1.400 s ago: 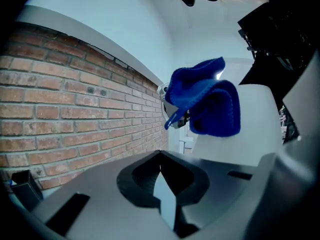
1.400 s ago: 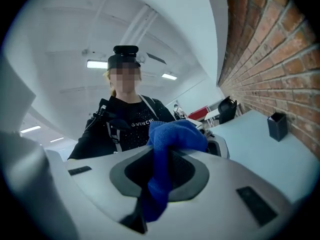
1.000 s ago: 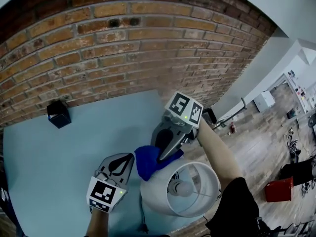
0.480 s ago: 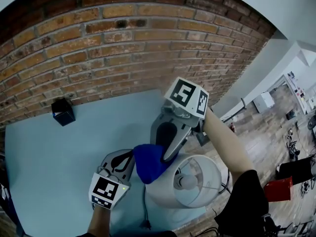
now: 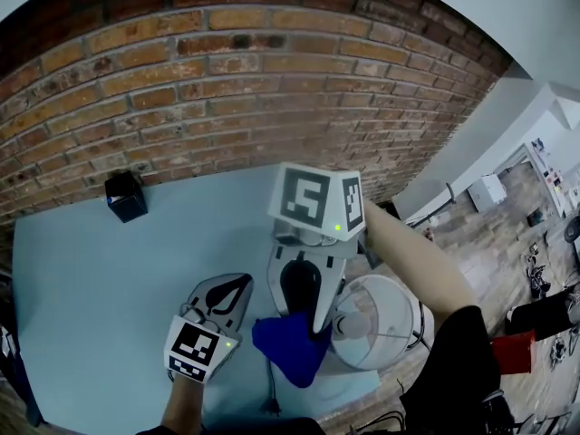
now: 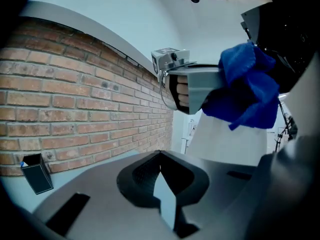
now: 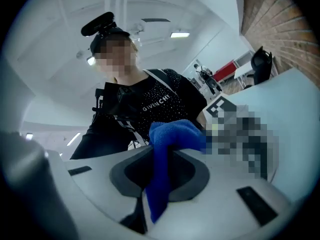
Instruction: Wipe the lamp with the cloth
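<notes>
The lamp stands at the near right corner of the desk, close to the desk's edge, and its white shade opens upward, so the bulb shows inside. The right tool comes down just left of the lamp, and its jaws pinch the blue cloth. The cloth hangs in a loose bunch against the left side of the shade, low down, near the desk's front edge. In the right gripper view the cloth goes between the two jaws and a fold of it falls over them.

The left tool rests further left of the lamp, apart from the cloth, and its jaws are pressed together with nothing between them (the left gripper view shows the tips meeting). A dark cord runs on the desk from under the lamp toward the front edge.

Left of the lamp the desk is a wide, bare light-blue surface. Only a small black box stands there, well apart from the lamp, against the brick wall. The wall closes the far side of the desk behind the lamp. To the right of the lamp the desk ends and the wooden floor lies below.
</notes>
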`<state>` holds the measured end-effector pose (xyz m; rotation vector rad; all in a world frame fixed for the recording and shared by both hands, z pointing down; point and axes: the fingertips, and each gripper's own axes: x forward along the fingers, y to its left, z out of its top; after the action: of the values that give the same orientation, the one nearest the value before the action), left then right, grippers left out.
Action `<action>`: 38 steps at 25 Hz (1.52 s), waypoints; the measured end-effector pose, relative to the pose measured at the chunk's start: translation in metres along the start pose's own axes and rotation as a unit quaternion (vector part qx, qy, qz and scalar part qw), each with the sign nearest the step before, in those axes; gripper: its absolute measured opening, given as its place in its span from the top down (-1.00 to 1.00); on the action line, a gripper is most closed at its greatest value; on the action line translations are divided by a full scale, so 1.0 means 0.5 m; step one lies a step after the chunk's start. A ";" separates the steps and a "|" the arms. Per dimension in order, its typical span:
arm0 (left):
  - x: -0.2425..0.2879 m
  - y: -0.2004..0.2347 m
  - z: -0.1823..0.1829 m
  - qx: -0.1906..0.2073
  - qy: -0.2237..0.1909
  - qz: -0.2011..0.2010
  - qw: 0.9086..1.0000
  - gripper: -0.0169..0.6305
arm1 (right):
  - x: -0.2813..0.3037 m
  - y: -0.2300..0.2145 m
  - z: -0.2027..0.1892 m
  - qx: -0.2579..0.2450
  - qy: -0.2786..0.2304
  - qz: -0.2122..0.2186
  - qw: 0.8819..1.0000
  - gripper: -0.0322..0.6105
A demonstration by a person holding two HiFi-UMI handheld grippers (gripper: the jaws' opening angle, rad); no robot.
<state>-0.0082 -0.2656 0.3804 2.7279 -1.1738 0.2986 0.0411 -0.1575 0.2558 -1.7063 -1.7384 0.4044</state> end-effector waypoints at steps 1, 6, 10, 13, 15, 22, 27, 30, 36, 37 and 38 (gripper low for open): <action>0.000 0.002 -0.005 -0.001 0.002 0.001 1.000 0.92 | 0.006 -0.013 -0.009 0.014 0.005 0.005 1.000 0.71; 0.003 0.013 -0.027 -0.010 0.006 0.005 1.000 0.92 | 0.021 -0.079 -0.057 0.067 0.040 0.008 0.997 0.71; 0.006 0.019 -0.055 -0.016 0.015 0.006 1.000 0.92 | 0.029 -0.126 -0.090 0.085 0.061 -0.018 0.994 0.71; 0.006 0.029 -0.073 -0.023 0.022 0.011 0.999 0.92 | 0.034 -0.166 -0.115 0.098 0.073 -0.046 0.991 0.71; 0.007 0.032 -0.084 -0.027 0.024 0.013 0.999 0.92 | 0.036 -0.190 -0.129 0.108 0.073 -0.065 0.989 0.71; 0.012 0.046 -0.124 -0.031 0.040 0.023 0.998 0.92 | 0.033 -0.279 -0.186 0.123 0.093 -0.164 0.974 0.71; 0.001 0.067 -0.121 -0.040 0.035 0.048 0.997 0.92 | 0.007 -0.298 -0.202 0.141 0.113 -0.204 0.962 0.71; -0.016 0.076 -0.098 -0.040 0.020 0.059 0.997 0.92 | -0.028 -0.280 -0.192 0.143 0.126 -0.241 0.952 0.71; -0.053 0.045 -0.009 -0.021 -0.027 0.045 0.998 0.92 | -0.096 -0.158 -0.041 0.088 0.096 -0.363 0.923 0.71; -0.058 0.033 0.008 -0.017 -0.038 0.036 0.998 0.92 | -0.098 -0.130 -0.016 0.075 0.094 -0.390 0.913 0.71; -0.062 0.020 0.023 -0.013 -0.047 0.027 0.998 0.92 | -0.098 -0.101 0.007 0.062 0.088 -0.418 0.902 0.71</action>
<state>-0.0351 -0.2531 0.3623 2.7188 -1.2667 0.1604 -0.0032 -0.2092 0.2739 -0.7481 -2.0498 -0.0355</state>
